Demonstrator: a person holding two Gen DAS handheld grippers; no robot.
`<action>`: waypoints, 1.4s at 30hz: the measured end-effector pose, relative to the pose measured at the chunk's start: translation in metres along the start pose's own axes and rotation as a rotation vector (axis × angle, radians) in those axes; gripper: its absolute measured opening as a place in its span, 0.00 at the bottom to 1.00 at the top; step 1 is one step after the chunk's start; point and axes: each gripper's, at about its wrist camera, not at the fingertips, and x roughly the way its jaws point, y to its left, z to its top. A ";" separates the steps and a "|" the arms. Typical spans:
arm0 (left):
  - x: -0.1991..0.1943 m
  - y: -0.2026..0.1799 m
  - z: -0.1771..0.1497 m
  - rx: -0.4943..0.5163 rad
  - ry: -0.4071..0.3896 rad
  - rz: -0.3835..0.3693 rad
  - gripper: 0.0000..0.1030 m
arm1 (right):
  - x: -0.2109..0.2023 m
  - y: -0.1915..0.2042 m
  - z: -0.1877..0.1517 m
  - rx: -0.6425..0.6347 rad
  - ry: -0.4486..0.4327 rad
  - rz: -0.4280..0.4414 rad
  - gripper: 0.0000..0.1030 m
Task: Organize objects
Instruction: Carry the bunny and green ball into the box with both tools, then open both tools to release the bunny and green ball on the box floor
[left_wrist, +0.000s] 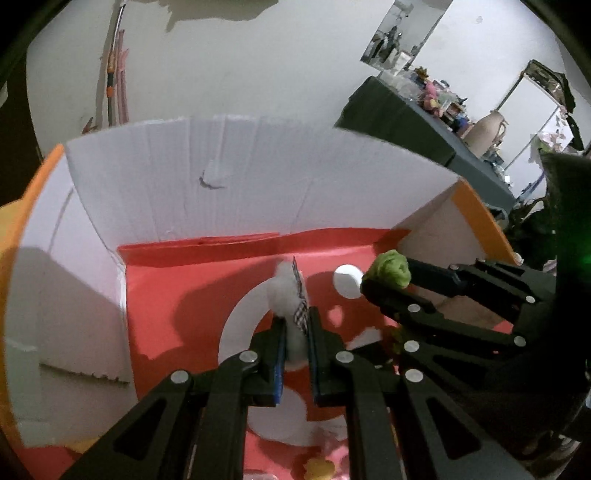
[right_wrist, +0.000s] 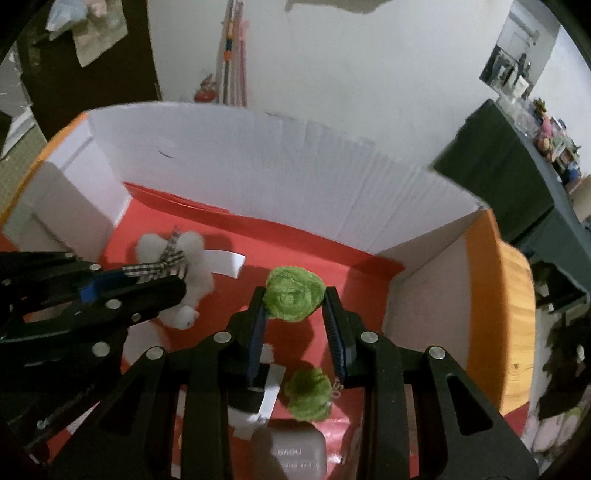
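My left gripper (left_wrist: 295, 321) is shut on a white fluffy plush (left_wrist: 286, 291) with a checkered ribbon, held over the red floor of an open box; it also shows in the right wrist view (right_wrist: 192, 258). My right gripper (right_wrist: 295, 295) is shut on a green fuzzy plush (right_wrist: 293, 293), seen too in the left wrist view (left_wrist: 391, 271) at the right. The plush's second green ball (right_wrist: 308, 393) hangs below between the fingers. Both grippers are inside the box, side by side.
The box has white walls (left_wrist: 221, 184) and a red floor (left_wrist: 177, 280) with white shapes. An orange wooden rim (right_wrist: 517, 314) lies along its right side. A dark cluttered table (left_wrist: 424, 122) stands at the back right. A small yellow item (left_wrist: 319, 469) lies near the bottom.
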 end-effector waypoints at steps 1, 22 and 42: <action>0.003 0.002 0.000 -0.008 0.008 0.000 0.10 | 0.006 -0.002 0.000 0.007 0.018 0.006 0.28; 0.011 0.011 -0.007 -0.028 0.038 0.037 0.25 | 0.020 -0.017 -0.005 0.033 0.080 0.014 0.41; -0.003 0.009 -0.001 0.001 0.013 0.086 0.42 | 0.000 -0.023 -0.015 0.017 0.046 -0.047 0.54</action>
